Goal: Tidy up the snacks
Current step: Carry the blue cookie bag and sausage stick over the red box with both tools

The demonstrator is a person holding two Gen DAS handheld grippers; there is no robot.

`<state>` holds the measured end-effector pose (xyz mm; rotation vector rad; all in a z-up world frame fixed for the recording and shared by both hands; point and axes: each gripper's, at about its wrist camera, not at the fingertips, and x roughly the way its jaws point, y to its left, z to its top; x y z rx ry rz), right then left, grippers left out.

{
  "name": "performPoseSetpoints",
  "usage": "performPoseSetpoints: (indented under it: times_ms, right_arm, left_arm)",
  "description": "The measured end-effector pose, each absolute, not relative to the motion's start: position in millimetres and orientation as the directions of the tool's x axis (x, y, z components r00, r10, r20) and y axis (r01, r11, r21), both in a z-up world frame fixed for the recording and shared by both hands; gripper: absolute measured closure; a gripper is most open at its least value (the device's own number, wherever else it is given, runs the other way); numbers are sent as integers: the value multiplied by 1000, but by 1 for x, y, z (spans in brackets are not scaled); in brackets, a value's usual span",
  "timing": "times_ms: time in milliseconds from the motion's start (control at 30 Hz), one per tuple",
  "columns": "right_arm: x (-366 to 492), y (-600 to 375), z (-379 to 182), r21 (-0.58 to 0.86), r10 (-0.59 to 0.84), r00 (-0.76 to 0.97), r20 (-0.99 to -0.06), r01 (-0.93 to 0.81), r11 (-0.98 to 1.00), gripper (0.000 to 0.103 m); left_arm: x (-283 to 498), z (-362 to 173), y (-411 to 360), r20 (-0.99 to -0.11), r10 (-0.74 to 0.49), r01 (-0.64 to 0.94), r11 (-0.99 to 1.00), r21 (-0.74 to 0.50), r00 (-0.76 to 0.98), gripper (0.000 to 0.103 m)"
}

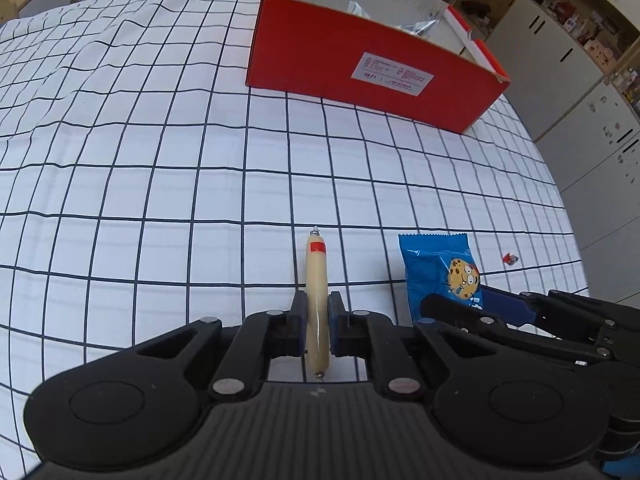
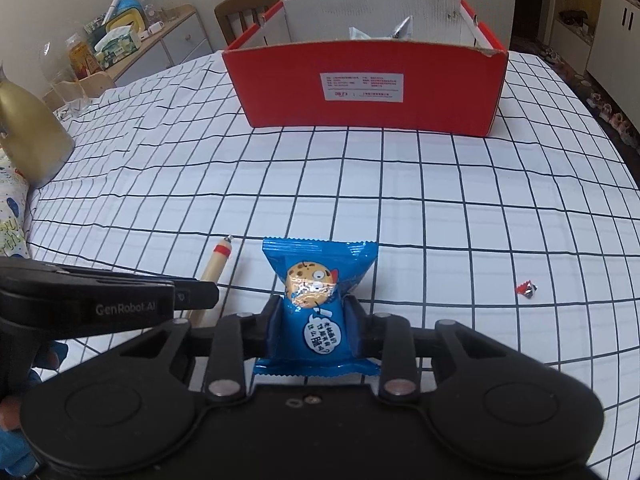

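My left gripper (image 1: 318,312) is clamped on a sausage stick (image 1: 317,280), my right gripper (image 2: 314,318) squeezes a blue cookie packet (image 2: 316,304) — both off the cloth. The red box (image 2: 368,88) lies straight ahead, open-topped, across the checked tablecloth (image 2: 400,208).

Wooden chair (image 2: 256,10), perhaps white cabinets (image 1: 560,60)

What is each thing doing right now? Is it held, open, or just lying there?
Left gripper: shut on the sausage stick.
Sausage stick: held, sealed.
Right gripper: shut on the cookie packet.
Cookie packet: held, unopened.
Red box: open on top, standing on the tablecloth, some wrapped snacks inside.
Small red wrapper: lying loose on the tablecloth.
Tablecloth: spread out, wrinkled toward the left.
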<state>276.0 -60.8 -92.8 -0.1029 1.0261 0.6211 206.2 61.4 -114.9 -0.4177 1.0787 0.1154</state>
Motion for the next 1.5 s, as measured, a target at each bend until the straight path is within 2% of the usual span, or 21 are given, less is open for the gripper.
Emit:
performPoseSetpoints:
  times_ms: [700,1100,1500]
  right_arm:
    - [268,-78,-15,187,486,479,-731,-544,818,72]
    - [304,-75,30,142,494,566,-661,-552,822,72]
    - [356,-59,51,99,491,614,-617,-559,823,72]
  left_arm:
    - [199,-31,51,-780,-103,-207,935,-288,617,93]
    - [242,22,51,-703,-54,-157,960,-232,710,93]
    - [300,43,54,-673,7,-149,977,-154,740,93]
